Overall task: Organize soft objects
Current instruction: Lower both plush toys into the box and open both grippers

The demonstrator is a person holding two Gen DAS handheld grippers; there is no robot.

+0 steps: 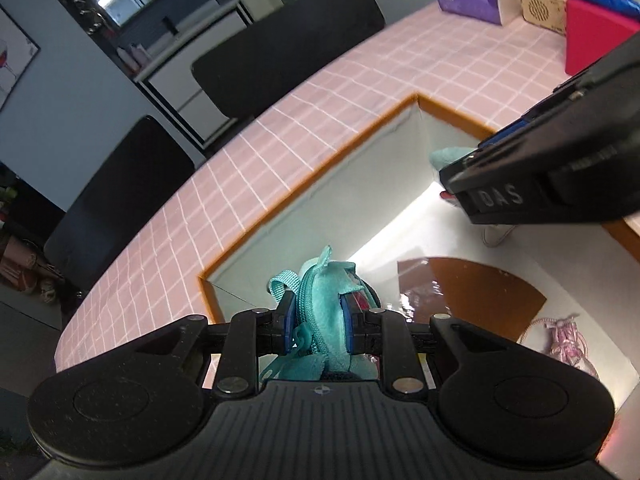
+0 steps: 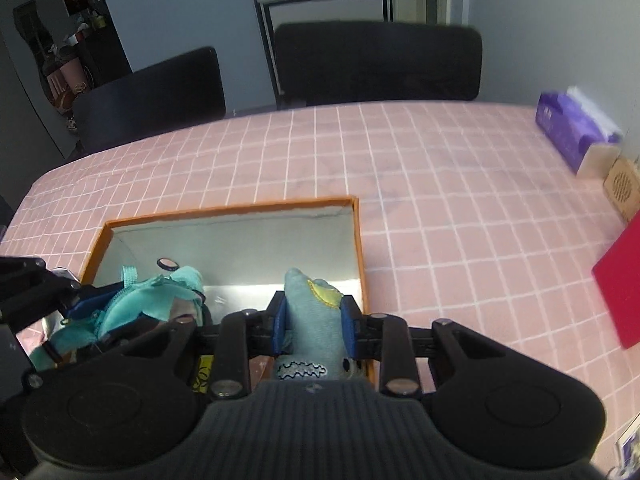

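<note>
My left gripper (image 1: 318, 320) is shut on a teal plush pouch (image 1: 322, 296) with a zipper and a strap. It holds the pouch over the near corner of an orange-rimmed box (image 1: 304, 184) with a white inside. My right gripper (image 2: 314, 318) is shut on a pale blue plush toy (image 2: 306, 300) with a yellow patch and a stitched jagged mouth, above the box's right wall (image 2: 360, 256). The two grippers hang side by side. The left gripper (image 2: 136, 308) and its pouch (image 2: 160, 292) show at the left of the right wrist view. The right gripper (image 1: 460, 184) crosses the left wrist view's upper right.
The box stands on a pink checked tablecloth (image 2: 440, 200). Inside it lie a brown curved piece (image 1: 480, 292) and a pink item (image 1: 564, 340). A purple tissue pack (image 2: 572, 128), a wooden box (image 1: 542, 8) and a red box (image 2: 624, 280) stand at the right. Black chairs (image 2: 376, 64) line the far side.
</note>
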